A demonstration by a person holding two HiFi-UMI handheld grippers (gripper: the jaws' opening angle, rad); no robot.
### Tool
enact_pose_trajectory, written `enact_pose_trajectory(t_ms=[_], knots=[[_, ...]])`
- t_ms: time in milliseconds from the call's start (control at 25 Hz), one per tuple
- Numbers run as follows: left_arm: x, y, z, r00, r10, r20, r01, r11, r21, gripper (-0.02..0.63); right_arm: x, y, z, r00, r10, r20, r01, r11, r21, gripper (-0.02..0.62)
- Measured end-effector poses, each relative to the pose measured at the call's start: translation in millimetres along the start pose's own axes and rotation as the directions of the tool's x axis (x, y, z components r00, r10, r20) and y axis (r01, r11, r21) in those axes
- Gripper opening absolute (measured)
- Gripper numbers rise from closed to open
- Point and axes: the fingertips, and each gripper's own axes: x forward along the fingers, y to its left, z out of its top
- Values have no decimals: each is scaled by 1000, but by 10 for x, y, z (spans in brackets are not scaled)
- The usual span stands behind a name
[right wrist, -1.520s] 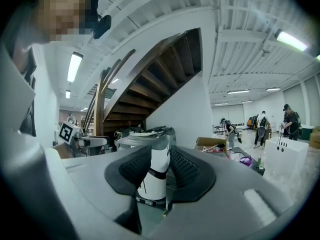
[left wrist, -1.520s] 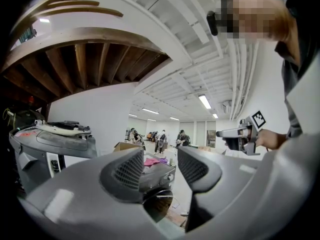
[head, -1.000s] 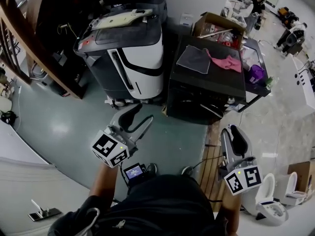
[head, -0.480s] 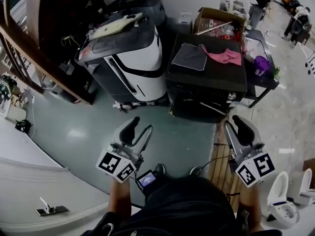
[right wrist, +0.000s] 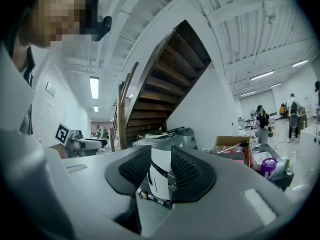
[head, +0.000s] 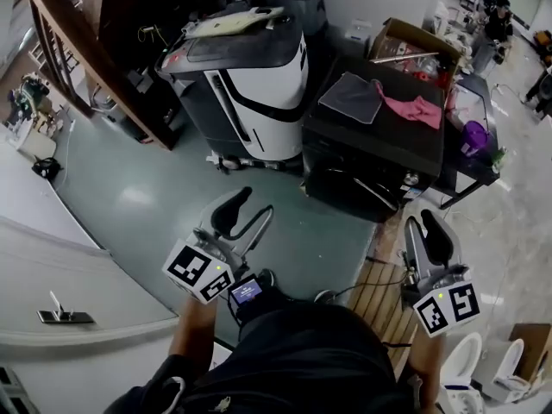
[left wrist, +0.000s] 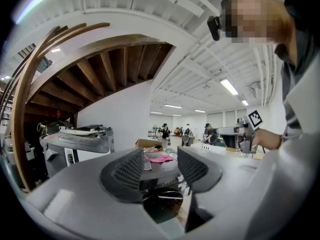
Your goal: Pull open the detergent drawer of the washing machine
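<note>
Both grippers have slid across the green floor [head: 129,197] with the person, stopping short of the black boxy washing machine [head: 388,141]. Jaws of the left gripper [head: 255,202] stand apart on nothing, framing that machine straight ahead; the right gripper [head: 423,224] shows a narrow empty slit. Its detergent drawer is lost in shadow. Best approach level, pinch the drawer lip, pull straight back. A white-and-grey appliance [head: 259,84] crowds ahead-left of the jaws; bare floor lies behind them.

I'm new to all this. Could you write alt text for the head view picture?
Seen from above, a person holds the grey left gripper and right gripper, both empty, short of a black washing machine. A grey cloth and a pink cloth lie on its top; a white-and-grey appliance stands beside it.
</note>
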Motion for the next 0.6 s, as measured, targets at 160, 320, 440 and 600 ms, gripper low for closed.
enact_pose_trajectory(t_ms=[160, 320, 440, 600], knots=[[83, -23, -8, 1000, -6, -12, 6, 1000, -1, 227, -7, -35, -79, 1000, 0, -9, 0, 1000, 22, 103], [256, 4, 10, 999, -44, -15, 44, 999, 3, 227, 11, -90, -117, 999, -33, -13, 33, 999, 32, 103], [409, 89, 1, 996, -82, -19, 82, 997, 3, 227, 63, -93, -116, 998, -60, -9, 60, 998, 31, 103], [666, 254, 9, 988, -151, -16, 151, 988, 8, 227, 183, -140, -142, 993, -121, -4, 121, 992, 37, 103]])
